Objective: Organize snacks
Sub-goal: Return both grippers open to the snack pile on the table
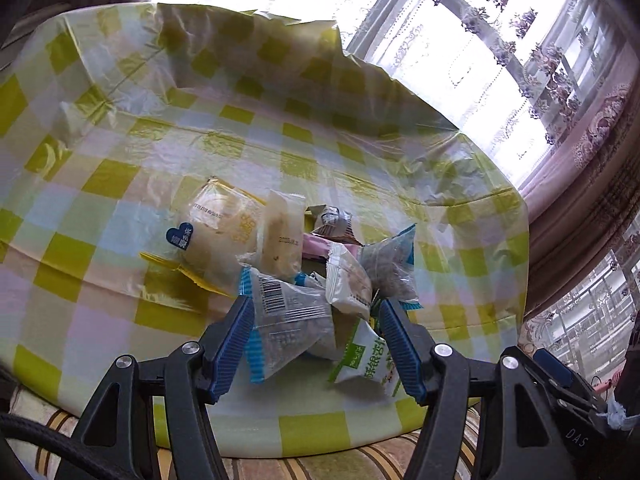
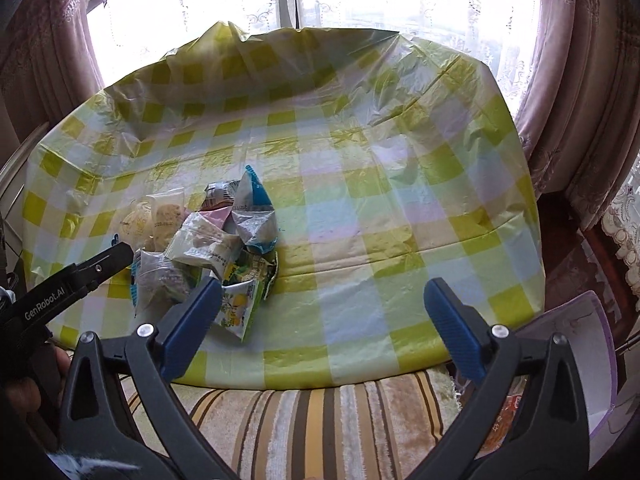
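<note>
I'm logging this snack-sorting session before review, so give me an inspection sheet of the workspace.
Surface: table under a crinkled green-checked plastic cloth, its far edge bunched up.
Job's things: snack pile heaped left of centre, packets overlapping; a barcode packet lies nearest the left gripper, a green packet at the near edge.
Clutter: a lilac box past the table's right edge.
Grippers: left gripper open, its jaws on either side of the barcode packet, not closed on it; right gripper open over bare cloth.
Cables: a black cable beside the left gripper.
Surroundings: bright window with lace curtains; striped fabric below the table's near edge.
</note>
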`<state>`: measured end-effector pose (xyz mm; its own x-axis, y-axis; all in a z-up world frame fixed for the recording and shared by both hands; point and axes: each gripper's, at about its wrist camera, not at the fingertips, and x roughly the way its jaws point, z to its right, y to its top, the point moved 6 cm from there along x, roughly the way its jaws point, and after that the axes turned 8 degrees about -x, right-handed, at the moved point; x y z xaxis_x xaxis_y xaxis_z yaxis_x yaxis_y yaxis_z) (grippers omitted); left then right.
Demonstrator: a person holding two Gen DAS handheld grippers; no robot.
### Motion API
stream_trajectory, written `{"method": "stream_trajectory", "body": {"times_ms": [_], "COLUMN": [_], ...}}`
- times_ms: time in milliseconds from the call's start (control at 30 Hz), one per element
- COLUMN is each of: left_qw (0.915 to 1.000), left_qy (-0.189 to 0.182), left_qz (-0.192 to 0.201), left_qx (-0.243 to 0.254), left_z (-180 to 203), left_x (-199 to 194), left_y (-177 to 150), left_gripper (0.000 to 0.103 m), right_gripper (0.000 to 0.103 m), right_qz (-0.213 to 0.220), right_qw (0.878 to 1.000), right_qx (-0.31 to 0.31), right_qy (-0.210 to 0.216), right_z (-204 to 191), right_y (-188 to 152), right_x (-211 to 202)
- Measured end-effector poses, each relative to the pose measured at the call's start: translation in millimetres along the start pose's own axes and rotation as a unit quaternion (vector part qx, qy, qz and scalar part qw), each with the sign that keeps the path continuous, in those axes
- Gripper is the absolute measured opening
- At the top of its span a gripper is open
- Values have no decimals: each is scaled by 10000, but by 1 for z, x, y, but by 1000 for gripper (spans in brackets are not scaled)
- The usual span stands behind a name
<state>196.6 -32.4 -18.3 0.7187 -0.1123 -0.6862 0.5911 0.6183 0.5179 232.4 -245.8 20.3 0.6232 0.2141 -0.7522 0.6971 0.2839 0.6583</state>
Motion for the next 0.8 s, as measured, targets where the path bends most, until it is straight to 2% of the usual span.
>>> {"method": "stream_trajectory", "body": {"times_ms": [100,167,367,567,700,800], "left_qw": [9996,9990,9960,9937,9925,9904], "left_qy": [42,91,67,82,-32,-104], "left_qz": [-152,-240,-432,-487,-528,-583], "left_qx": [-233,-354,-782,-1010,-1106,-1245], "left_z": [-11,-16,-33,-42,-45,-49], "left_x": [7,11,21,23,24,27], "left_y": [-2,-3,-6,-6,-7,-7], "left_gripper": [66,66,66,66,66,66], "right_gripper": [101,101,101,101,87,87], "right_qz": [-79,-150,-312,-292,-398,-429], "right_qw": [9986,9973,9934,9791,9653,9545], "right_qx": [-9,-175,-756,-1891,-2472,-2862], "right_qy": [516,694,806,696,738,720], "right_z": [-17,-29,-48,-70,-82,-93], "right_y": [-1,-2,-2,2,-1,-4], "right_x": [12,19,34,48,62,69]}}
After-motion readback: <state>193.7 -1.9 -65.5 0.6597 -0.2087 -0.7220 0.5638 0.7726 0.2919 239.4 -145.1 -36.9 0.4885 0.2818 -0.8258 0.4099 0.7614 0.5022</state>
